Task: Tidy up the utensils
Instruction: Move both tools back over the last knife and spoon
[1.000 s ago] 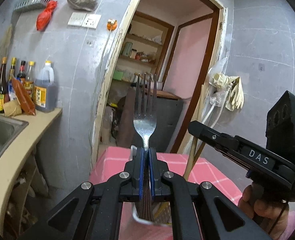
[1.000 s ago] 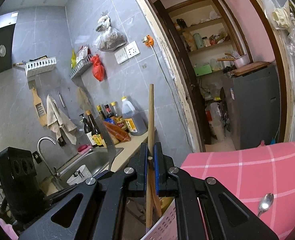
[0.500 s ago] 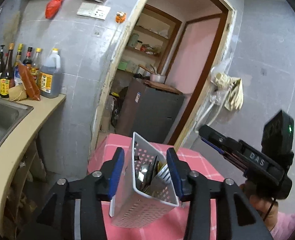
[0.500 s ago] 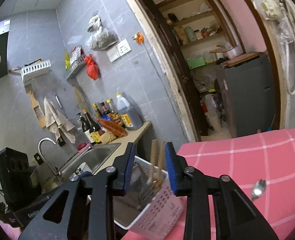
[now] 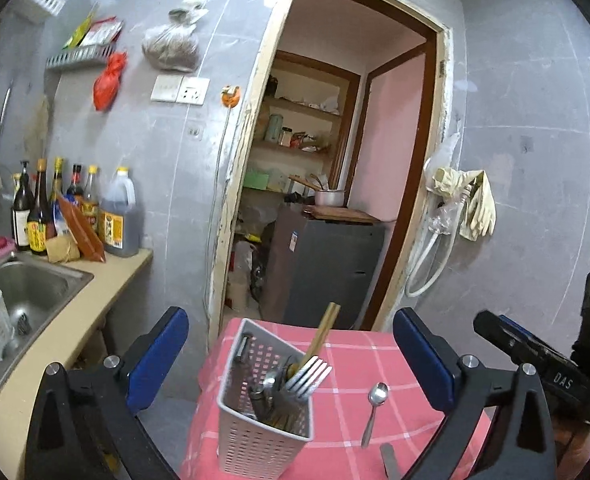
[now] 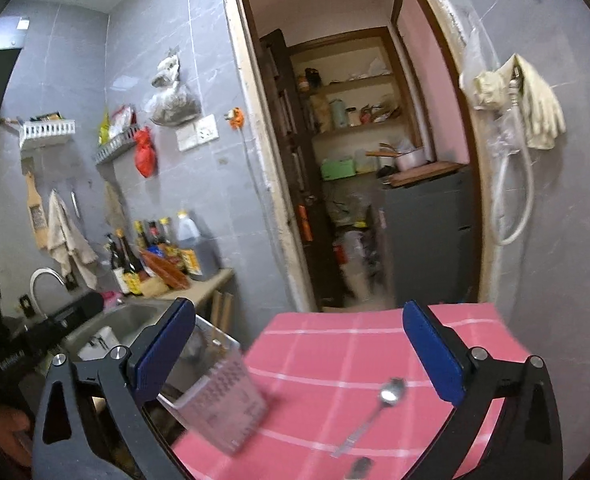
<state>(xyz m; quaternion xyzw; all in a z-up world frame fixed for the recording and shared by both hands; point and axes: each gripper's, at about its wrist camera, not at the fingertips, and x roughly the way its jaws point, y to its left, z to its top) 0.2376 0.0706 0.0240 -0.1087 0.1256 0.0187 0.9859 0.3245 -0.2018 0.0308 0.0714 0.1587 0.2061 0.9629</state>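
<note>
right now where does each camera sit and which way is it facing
Left wrist: rides the left gripper, facing the doorway over the utensil basket; its open blue fingers and the right gripper show.
Right wrist: rides the right gripper, facing the same doorway; its open fingers show.
Shared: basket, spoon, pink checked tablecloth.

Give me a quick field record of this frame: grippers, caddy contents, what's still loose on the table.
left gripper: jaws wide open, empty
right gripper: jaws wide open, empty
caddy: grey perforated, standing on the pink checked tablecloth
caddy contents: fork tines up, wooden chopsticks, other metal utensils
loose: small spoon on the cloth, to the right of the caddy, not touching it
partly seen: another metal piece at the cloth's near edge, unidentifiable
right view: caddy motion-blurred
</note>
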